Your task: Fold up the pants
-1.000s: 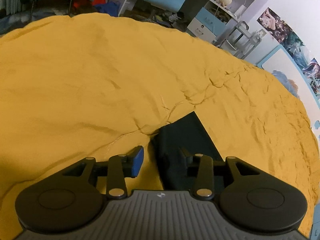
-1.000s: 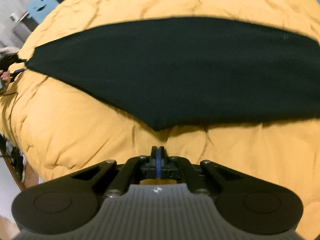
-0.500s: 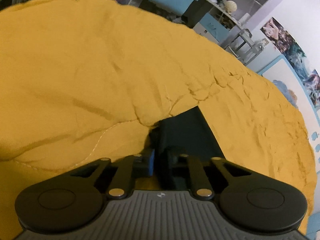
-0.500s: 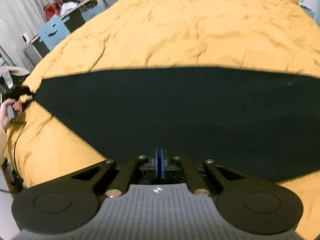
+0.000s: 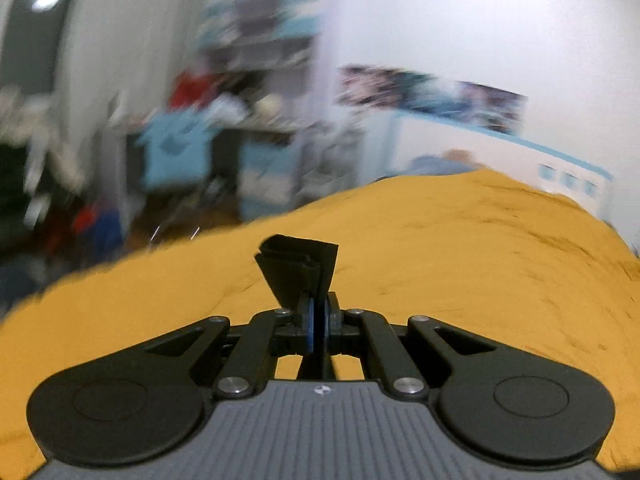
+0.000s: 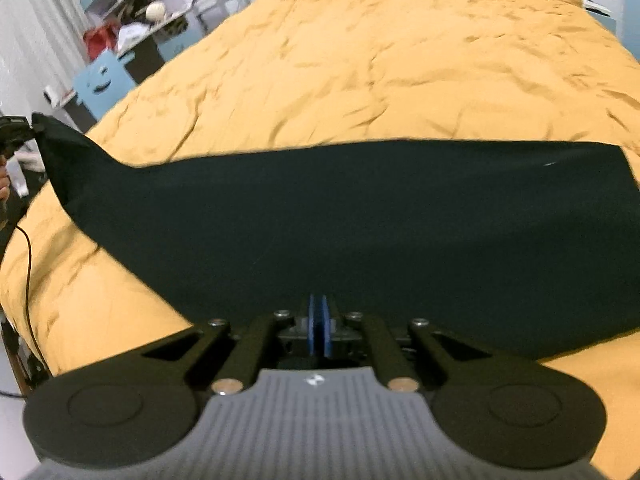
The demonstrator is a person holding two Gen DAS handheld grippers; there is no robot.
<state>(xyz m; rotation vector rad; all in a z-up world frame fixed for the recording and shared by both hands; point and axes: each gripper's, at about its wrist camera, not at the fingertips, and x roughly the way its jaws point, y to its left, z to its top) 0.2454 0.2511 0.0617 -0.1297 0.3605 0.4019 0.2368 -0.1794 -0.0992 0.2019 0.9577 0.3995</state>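
Pants (image 6: pixel 360 220) lie across the yellow bedspread (image 6: pixel 400 60); our left claw (image 5: pixel 318 320) pinches one lifted end, our right claw (image 6: pixel 319 330) the near edge. Next, we carry both across.

Right gripper (image 6: pixel 319 330) fingers closed; pants (image 6: pixel 340 224) across yellow bedspread (image 6: pixel 400 60).

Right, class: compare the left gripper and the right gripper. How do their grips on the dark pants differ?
The left gripper pinches a bunched, layered end of the dark pants, lifted clear of the mustard-yellow bedspread. The right gripper is shut at a flat, spread edge of the pants, low over the bedspread. Both have blue pads pressed together.
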